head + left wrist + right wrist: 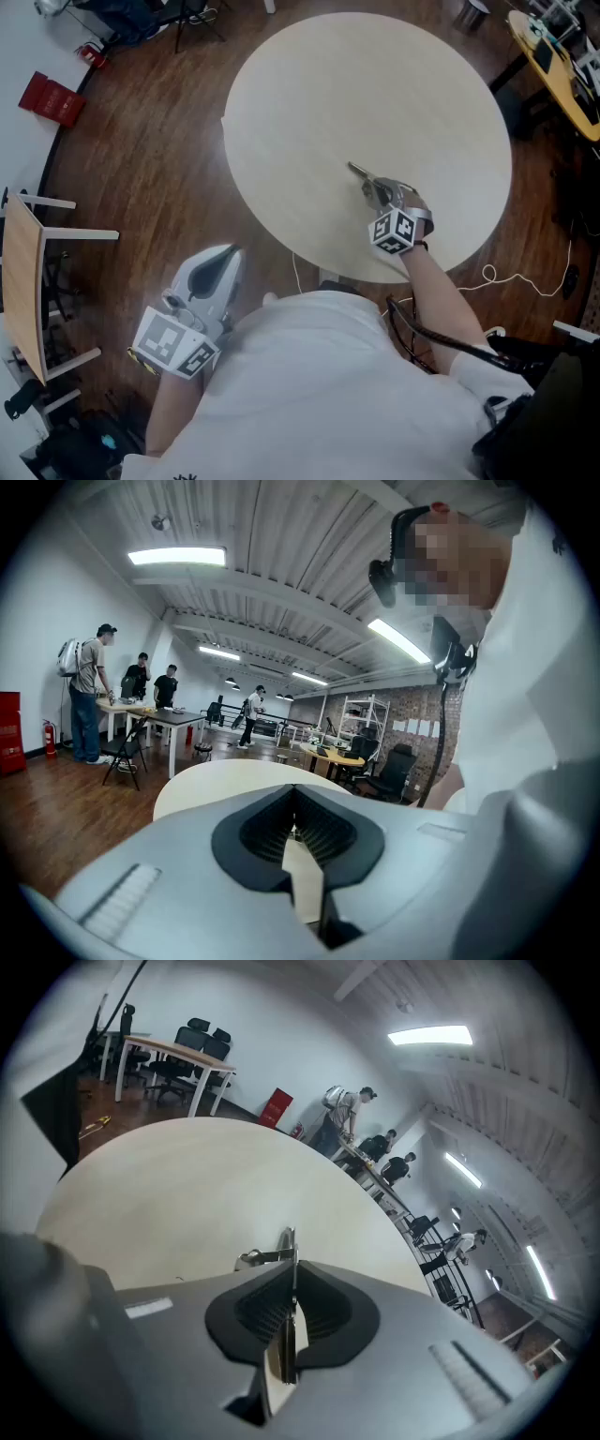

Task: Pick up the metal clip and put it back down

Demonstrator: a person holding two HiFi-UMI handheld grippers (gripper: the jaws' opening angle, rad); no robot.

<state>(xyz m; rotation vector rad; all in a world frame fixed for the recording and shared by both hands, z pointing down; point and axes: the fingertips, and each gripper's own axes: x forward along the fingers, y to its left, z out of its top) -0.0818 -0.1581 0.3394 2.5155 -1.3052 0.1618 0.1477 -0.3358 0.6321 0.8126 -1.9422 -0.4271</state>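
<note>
The metal clip [357, 172] is a thin silvery piece over the round pale table [375, 84], right of its middle. My right gripper [373, 190] is shut on the clip's near end. In the right gripper view the clip [289, 1244] sticks out ahead of the closed right gripper [292, 1279], with a wire loop to its left. I cannot tell whether the clip touches the tabletop. My left gripper [228, 253] hangs off the table over the wooden floor, beside the person's body. In the left gripper view the left gripper [294, 829] has its pads together with nothing between them.
A red box [52, 98] lies on the floor at far left. A wooden desk [21, 281] stands at the left edge, and a yellow desk [562, 66] at top right. White cable [506, 277] trails on the floor. Several people [89, 700] stand at a distant table.
</note>
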